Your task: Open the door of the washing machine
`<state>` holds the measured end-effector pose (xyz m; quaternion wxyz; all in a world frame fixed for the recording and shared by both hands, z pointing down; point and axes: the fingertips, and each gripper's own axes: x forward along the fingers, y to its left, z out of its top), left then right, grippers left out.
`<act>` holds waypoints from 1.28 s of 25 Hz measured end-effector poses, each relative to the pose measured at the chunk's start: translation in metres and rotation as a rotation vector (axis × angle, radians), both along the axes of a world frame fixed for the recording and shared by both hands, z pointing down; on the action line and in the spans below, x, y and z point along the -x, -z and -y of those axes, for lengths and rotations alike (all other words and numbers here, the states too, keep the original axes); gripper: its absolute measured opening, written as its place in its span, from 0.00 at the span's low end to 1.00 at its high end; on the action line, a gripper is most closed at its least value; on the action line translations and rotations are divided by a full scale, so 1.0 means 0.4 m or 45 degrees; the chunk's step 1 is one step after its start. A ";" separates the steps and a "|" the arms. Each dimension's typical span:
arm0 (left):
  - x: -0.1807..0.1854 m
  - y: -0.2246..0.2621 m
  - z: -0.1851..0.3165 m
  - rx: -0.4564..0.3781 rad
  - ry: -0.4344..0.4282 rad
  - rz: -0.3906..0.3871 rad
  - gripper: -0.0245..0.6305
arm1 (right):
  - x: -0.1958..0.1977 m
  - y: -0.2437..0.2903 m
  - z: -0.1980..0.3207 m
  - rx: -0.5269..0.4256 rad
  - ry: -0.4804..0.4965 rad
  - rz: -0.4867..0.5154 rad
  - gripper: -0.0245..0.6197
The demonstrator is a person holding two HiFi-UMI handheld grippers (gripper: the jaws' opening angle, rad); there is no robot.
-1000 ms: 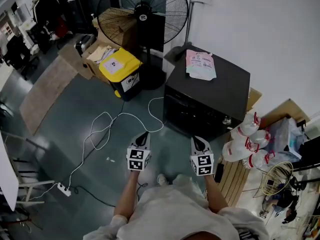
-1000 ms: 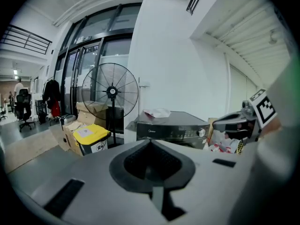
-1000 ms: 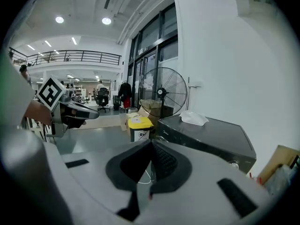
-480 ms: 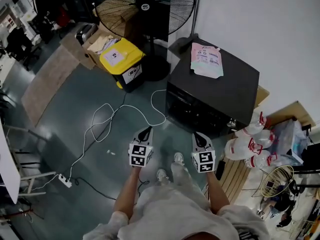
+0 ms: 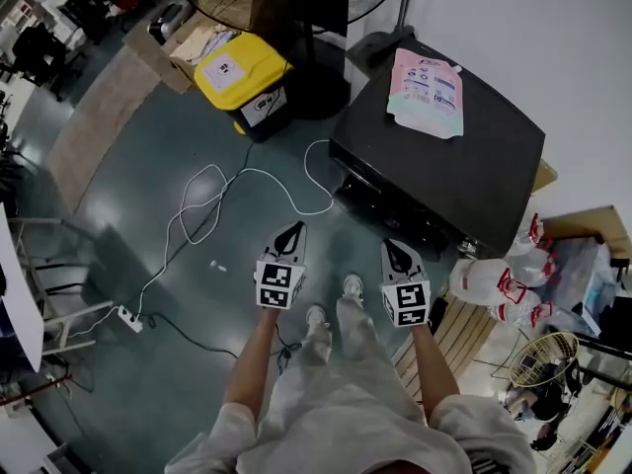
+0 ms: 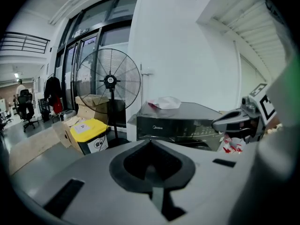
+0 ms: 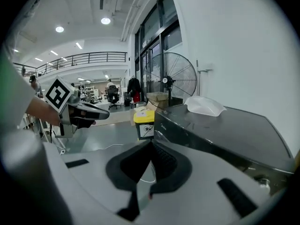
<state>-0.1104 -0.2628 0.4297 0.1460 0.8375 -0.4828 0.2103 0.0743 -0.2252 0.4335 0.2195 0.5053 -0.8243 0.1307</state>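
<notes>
Workshop floor (image 5: 118, 215), cluttered. Washing machine (image 5: 444, 156) just ahead-right of my right hand-held gripper (image 5: 394, 249); left hand-held gripper (image 5: 293, 228) alongside; both clenched, empty. Door (image 5: 395, 205) prob. stiff, latched; I'd grab front-edge handle, not made out.

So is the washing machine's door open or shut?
Shut: the washing machine shows a flat, closed top with a pouch lying on it, nothing swung out.

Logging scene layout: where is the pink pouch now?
In the head view's upper right, the pouch lies on top of the washing machine, right of the yellow bin.
</notes>
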 end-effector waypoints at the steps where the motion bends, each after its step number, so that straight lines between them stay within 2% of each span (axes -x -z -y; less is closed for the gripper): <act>1: -0.007 -0.013 0.010 0.003 0.001 0.001 0.05 | -0.005 -0.016 0.008 0.010 0.005 0.001 0.04; 11: -0.054 -0.189 0.067 0.069 -0.022 0.014 0.05 | -0.007 -0.171 0.054 0.088 0.030 0.026 0.04; 20: -0.105 -0.303 0.132 0.064 -0.063 0.010 0.05 | 0.007 -0.293 0.079 0.119 0.043 0.043 0.04; 32: -0.107 -0.489 0.149 0.092 -0.026 0.003 0.05 | -0.005 -0.460 0.066 0.179 0.070 0.021 0.04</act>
